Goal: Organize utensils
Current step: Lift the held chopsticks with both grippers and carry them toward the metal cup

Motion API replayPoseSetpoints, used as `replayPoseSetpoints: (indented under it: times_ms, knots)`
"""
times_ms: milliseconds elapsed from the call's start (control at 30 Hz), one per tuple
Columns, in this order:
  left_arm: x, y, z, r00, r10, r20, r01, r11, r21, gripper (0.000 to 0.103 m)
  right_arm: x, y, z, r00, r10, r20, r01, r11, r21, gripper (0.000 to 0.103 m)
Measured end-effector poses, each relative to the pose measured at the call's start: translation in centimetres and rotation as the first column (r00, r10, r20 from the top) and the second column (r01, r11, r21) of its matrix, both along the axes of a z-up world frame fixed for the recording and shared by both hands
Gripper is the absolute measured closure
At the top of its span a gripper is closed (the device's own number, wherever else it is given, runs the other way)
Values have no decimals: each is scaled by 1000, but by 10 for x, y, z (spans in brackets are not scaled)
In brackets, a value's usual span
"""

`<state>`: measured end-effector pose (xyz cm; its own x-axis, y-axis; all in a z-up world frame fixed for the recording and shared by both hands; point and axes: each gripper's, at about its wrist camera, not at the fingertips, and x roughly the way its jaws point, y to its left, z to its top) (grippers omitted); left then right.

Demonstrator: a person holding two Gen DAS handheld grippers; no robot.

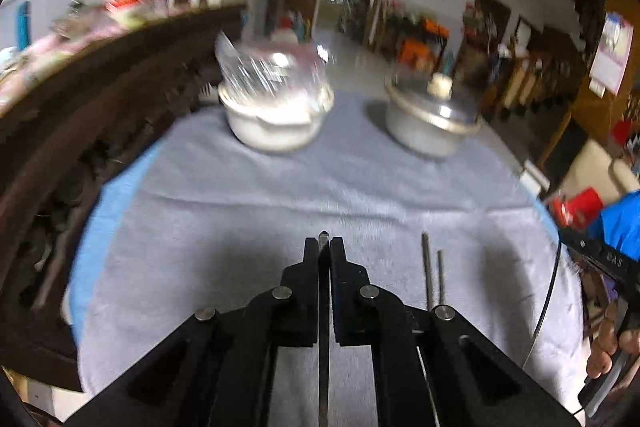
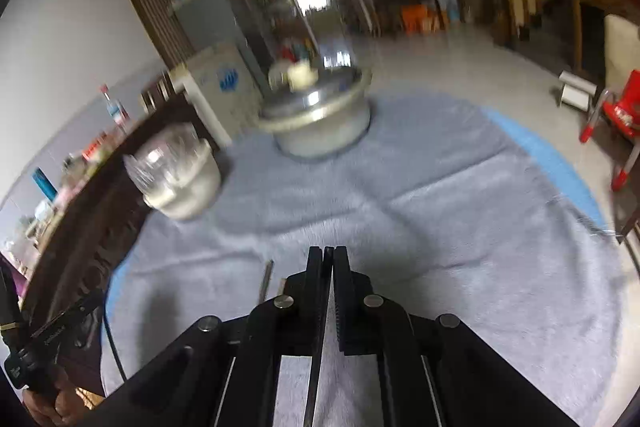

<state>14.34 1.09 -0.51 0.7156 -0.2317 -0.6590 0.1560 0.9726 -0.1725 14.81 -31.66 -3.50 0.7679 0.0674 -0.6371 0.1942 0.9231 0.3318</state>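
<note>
Each claw is clamped on one thin metal stick: left claw [image 1: 324,241], right claw [image 2: 328,251]. Two more sticks [image 1: 433,273] lie just right of the left claw. Pots [image 1: 276,115] wait far ahead. Sorting looks barely started.

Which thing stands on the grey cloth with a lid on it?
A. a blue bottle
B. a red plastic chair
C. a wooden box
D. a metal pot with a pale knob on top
D: in the left wrist view the metal pot sits on the grey cloth to the right of the white bowl, covered by a lid with a pale knob.
</note>
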Motion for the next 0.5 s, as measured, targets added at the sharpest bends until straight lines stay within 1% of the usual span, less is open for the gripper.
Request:
replayPoseSetpoints:
  times_ms: [33, 133, 167, 233, 267, 367, 433, 500]
  knots:
    - [-12, 5, 7, 1000, 14, 27, -14, 1000, -9, 98, -17, 1, 9, 999, -19, 45, 19, 1000, -14, 97]
    - [-49, 20, 24, 991, 74, 114, -71, 997, -33, 98, -59, 2, 33, 988, -55, 142, 60, 998, -33, 97]
    - [-59, 23, 27, 986, 93, 139, -88, 995, -43, 98, -71, 4, 39, 983, -67, 169, 75, 996, -44, 97]
    - [-86, 31, 34, 969, 141, 203, -130, 989, -67, 98, -98, 11, 47, 968, -100, 229, 116, 992, -56, 97]
    - [-96, 35, 36, 962, 159, 222, -145, 986, -78, 98, -110, 13, 50, 962, -113, 249, 131, 990, -54, 97]
    - [-124, 42, 45, 949, 189, 251, -163, 979, -124, 98, -149, 15, 58, 942, -148, 302, 168, 985, -40, 97]
    - [-134, 40, 50, 946, 191, 263, -160, 978, -136, 98, -169, 18, 64, 931, -157, 328, 181, 983, -44, 97]
    - [-146, 37, 54, 942, 183, 282, -148, 979, -142, 98, -181, 22, 69, 924, -160, 348, 191, 980, -56, 97]
